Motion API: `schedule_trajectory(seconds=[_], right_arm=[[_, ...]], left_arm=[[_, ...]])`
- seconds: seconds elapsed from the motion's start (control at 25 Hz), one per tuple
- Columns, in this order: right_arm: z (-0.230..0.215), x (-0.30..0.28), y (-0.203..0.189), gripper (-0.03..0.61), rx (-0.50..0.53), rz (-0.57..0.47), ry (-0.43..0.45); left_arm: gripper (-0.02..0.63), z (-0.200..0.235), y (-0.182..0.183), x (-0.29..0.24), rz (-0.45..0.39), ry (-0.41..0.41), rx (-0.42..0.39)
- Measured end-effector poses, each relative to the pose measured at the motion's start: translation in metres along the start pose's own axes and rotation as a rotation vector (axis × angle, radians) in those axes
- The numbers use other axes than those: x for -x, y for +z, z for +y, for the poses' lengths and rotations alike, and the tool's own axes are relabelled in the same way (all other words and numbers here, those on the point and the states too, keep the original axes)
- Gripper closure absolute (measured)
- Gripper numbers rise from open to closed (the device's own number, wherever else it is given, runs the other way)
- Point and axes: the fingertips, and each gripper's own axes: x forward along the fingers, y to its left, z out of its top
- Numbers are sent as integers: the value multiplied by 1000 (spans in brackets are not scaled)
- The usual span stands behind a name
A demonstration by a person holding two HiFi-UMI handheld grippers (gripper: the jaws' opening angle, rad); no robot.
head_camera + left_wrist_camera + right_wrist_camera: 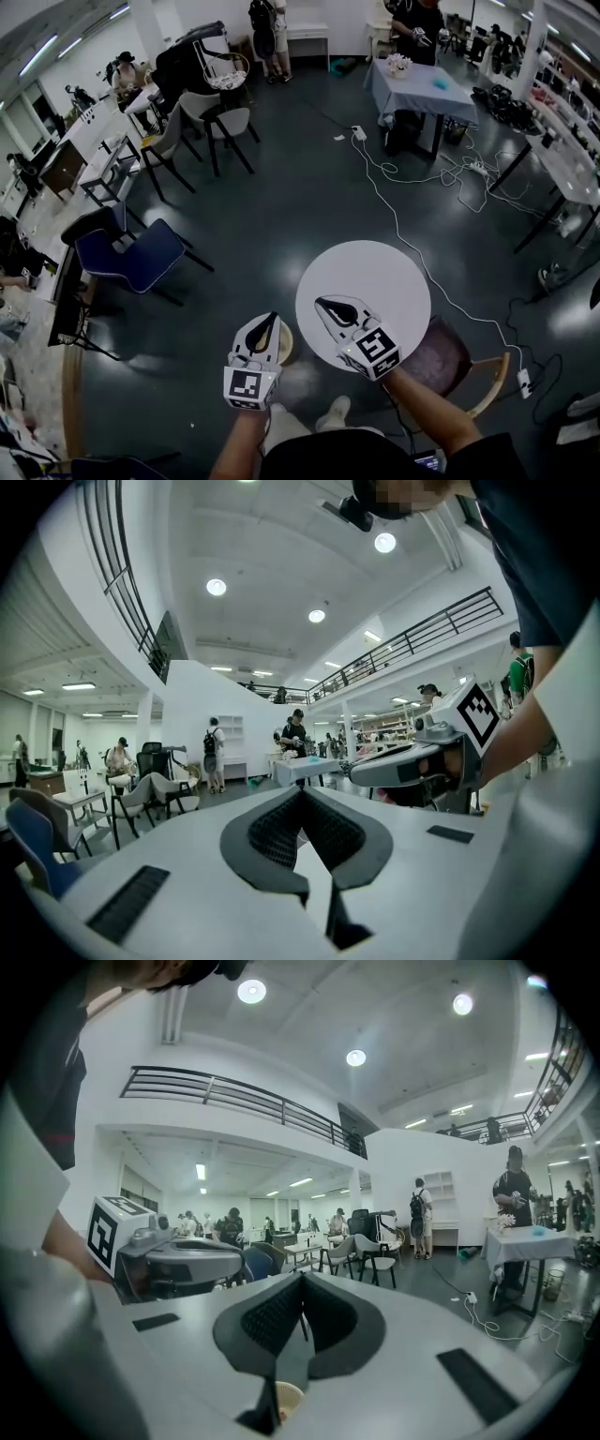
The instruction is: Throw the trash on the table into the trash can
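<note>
Both claws sit in the lower middle of the head view, held out side by side on the person's forearms. The left claw (pixel 271 322) has its jaws pressed together with nothing between them; in the left gripper view the dark pads (pixel 272 832) meet at one point against the open hall. The right claw (pixel 322 303) is closed and empty in the same way, and its tip lies over the lower left edge of the round white worktop (pixel 375 272), which fills the middle right of the frame.

The bin (pixel 286 345) shows as a pale round rim just right of the left claw, between the two claws and at the lower left of the worktop, on the dark floor (pixel 281 216). The left claw covers part of it. In the right gripper view the same rim peeps through the gap under the closed jaws at the bottom of the frame.

Each claw view catches the other claw: the right one at middle right, the left one at middle left.

A brown chair (pixel 442 361) stands at the worktop's lower right, and a blue chair (pixel 131 255) is at the left of the head view. A white cable (pixel 395 228) runs down the floor past the worktop's right side
</note>
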Motion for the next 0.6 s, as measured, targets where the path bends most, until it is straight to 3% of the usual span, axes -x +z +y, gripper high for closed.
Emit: schedule_trajectory(seconds=[0.6], right_arm=[[49,21,31,560,15,-44,-32]], left_arm=[[598,5,25,50,-25,0,-2]])
